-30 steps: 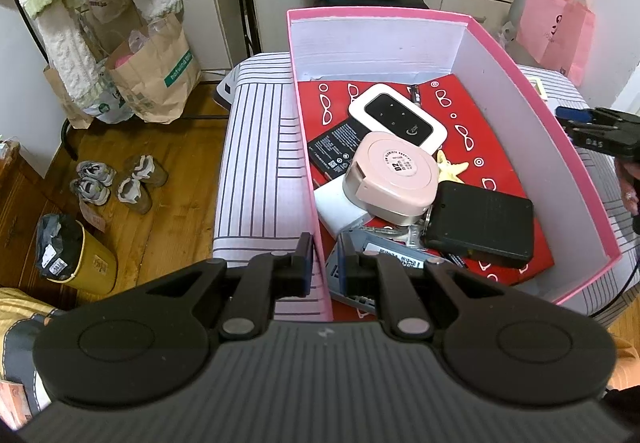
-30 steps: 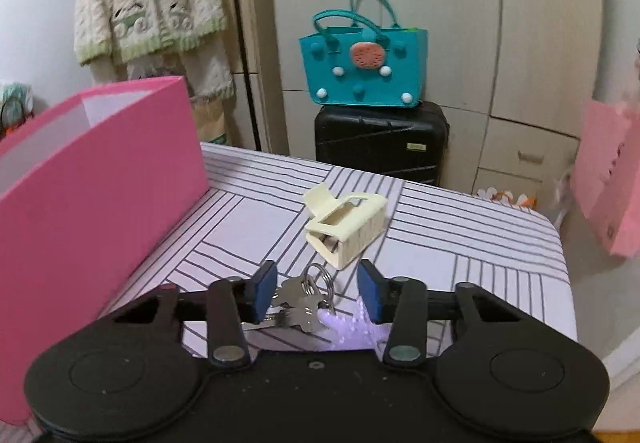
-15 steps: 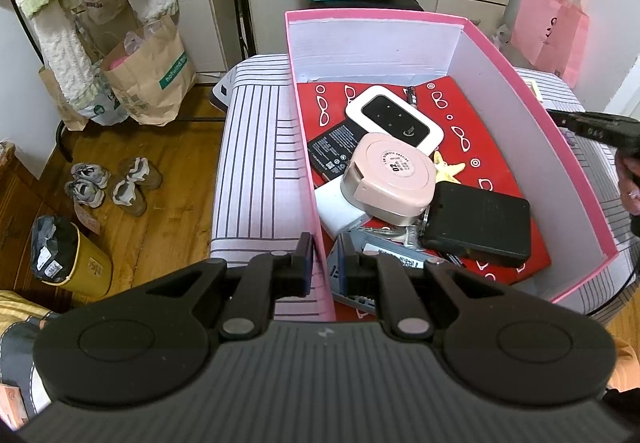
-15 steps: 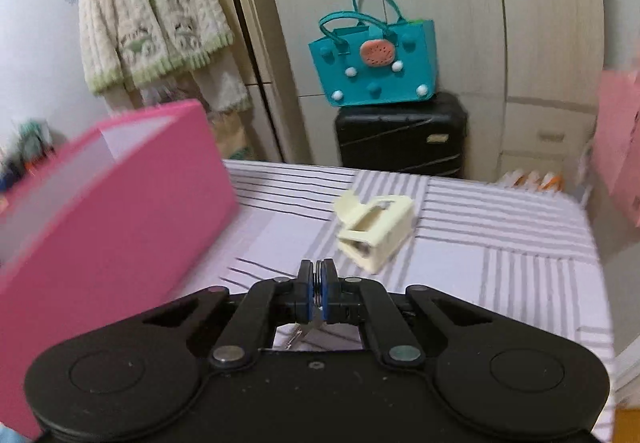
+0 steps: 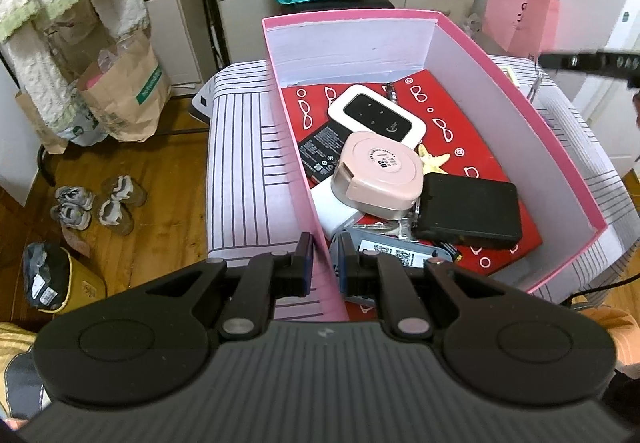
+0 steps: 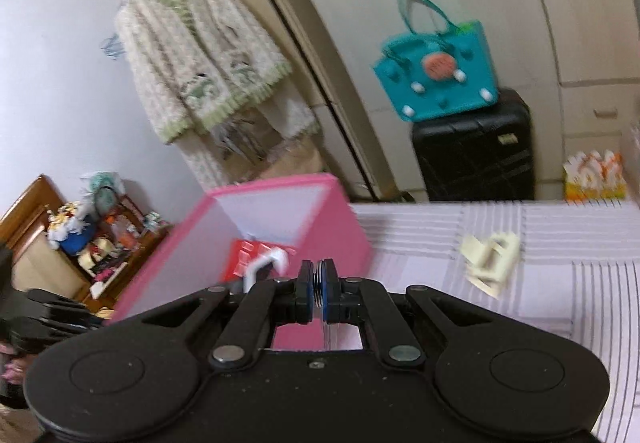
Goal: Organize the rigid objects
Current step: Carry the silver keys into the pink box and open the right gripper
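Keys (image 6: 319, 285), a thin stack of metal rings and blades seen edge-on, sit pinched between the blue pads of the right gripper (image 6: 319, 297), whose black fingers press together on them above the striped cloth, beside the box's outer corner. The left gripper (image 5: 323, 267) has its fingers nearly together, one on each side of the box's thin pink cardboard wall, clamping it near the front corner.

Inside the box (image 5: 560, 159), which is rectangular, pink outside and plain white within, lies a red sheet (image 5: 488, 151) printed with small white glasses. On it, nearest, a grey labelled device (image 5: 394, 251) lies partly under a matte black rectangular case (image 5: 468, 211). A smooth, rounded pink case (image 5: 378, 175) rests on a white block (image 5: 334, 209) and a black battery (image 5: 322, 155). A small yellow starfish shape (image 5: 432, 159) peeks out beside it. Farther back is a glossy white router (image 5: 374, 117) with a black oval face.

The box stands on a table (image 5: 236, 179) covered in white cloth with dark stripes. On the cloth to the right of the box, in the right wrist view, lies a pale cream plastic clip (image 6: 490, 257), blocky and blurred.

Beyond stand a ribbed black suitcase (image 6: 476, 151) topped by a teal felt bag (image 6: 440, 79), and a fuzzy cream cardigan (image 6: 192, 55) with green trim hangs by the wardrobe.
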Motion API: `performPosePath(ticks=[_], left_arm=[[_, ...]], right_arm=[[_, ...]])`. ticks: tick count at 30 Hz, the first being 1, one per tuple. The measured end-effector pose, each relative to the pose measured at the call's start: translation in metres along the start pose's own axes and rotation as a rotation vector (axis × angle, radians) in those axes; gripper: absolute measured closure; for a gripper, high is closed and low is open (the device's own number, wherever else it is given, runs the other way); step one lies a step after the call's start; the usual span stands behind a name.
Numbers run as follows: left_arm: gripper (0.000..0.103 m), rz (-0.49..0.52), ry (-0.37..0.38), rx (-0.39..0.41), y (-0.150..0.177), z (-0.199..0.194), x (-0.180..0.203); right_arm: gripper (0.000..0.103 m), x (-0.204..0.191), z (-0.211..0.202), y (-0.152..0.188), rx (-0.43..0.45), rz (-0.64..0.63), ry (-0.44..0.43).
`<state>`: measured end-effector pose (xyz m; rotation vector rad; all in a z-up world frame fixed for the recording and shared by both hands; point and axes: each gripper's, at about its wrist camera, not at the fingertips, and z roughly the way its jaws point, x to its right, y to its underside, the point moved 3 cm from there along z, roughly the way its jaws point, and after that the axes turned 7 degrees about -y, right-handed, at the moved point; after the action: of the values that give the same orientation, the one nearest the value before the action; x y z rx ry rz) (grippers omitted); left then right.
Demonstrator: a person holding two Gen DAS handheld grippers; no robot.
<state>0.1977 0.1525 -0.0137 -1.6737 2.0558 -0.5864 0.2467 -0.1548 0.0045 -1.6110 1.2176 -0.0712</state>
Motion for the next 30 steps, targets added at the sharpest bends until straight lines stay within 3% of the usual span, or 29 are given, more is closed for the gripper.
performPosePath(ticks=[8, 14, 20, 30], left_arm=[[0.092, 0.02, 0.023, 0.003, 0.0, -0.001, -0.002], [0.091, 0.026, 0.025, 0.003, 0.001, -0.002, -0.002], [0.091, 0.025, 0.028, 0.001, 0.0, -0.003, -0.002], [0.091, 0.012, 0.033, 0.001, 0.0, -0.002, -0.002]], right_arm=[[0.098, -0.071, 0.003, -0.039, 0.003, -0.13, -0.078], [0.098, -0.092, 0.036, -0.039, -0.09, -0.19, -0.108], [0.098, -0.081, 0.082, -0.017, -0.186, -0.223, -0.026], [0.097, -0.069, 0.107, -0.017, -0.204, -0.355, 0.142]])
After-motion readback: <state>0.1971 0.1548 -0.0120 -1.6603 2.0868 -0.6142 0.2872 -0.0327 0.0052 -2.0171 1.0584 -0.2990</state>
